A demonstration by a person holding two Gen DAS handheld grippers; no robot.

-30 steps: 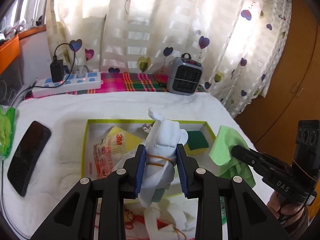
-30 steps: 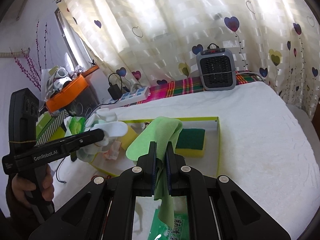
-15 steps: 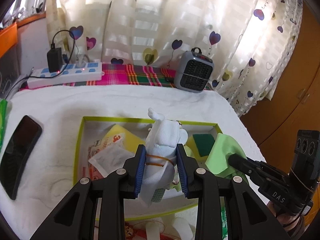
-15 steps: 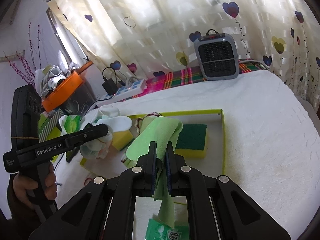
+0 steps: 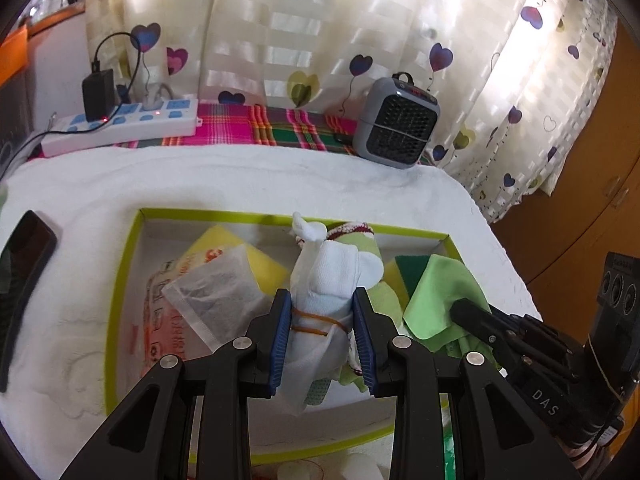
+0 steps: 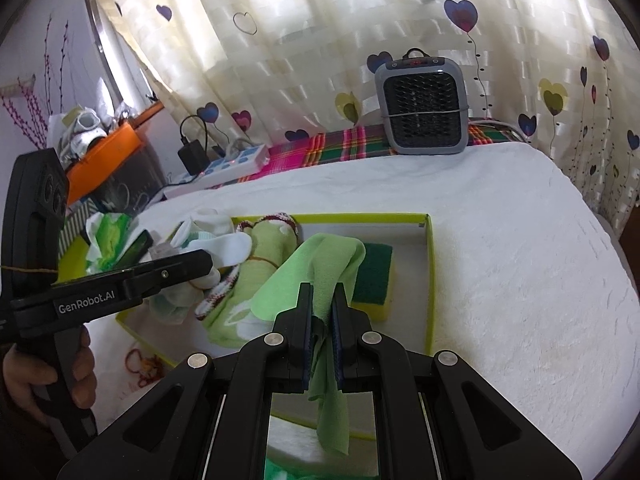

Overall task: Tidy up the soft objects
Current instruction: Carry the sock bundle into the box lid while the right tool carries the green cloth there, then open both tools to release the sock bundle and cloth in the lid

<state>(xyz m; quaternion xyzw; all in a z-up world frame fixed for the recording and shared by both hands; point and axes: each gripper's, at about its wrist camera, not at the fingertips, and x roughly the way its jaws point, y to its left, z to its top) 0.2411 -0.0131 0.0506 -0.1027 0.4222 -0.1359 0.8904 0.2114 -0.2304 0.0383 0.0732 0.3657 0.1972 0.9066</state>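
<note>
Left wrist view: the left gripper (image 5: 322, 334) is clamped on a white sock bundle (image 5: 326, 280) tied with a rubber band, held over the green-rimmed box (image 5: 120, 280). The bundle's lower end drops behind the fingers, out of sight. In the box, one mesh sachet (image 5: 218, 296) covers most of a printed packet, its lettering unreadable. One yellow sponge (image 5: 236, 246) sits at eleven o'clock of the bundle. One phone (image 5: 22, 280) is cut off at the left edge.

Right wrist view: the right gripper (image 6: 322, 316) is pinched nearly closed on one green cloth (image 6: 320, 264), draped over the box's near side. At one o'clock of it lies a green-topped sponge (image 6: 372, 276), half hidden by the cloth. One heater (image 6: 420, 112) stands at the back.
</note>
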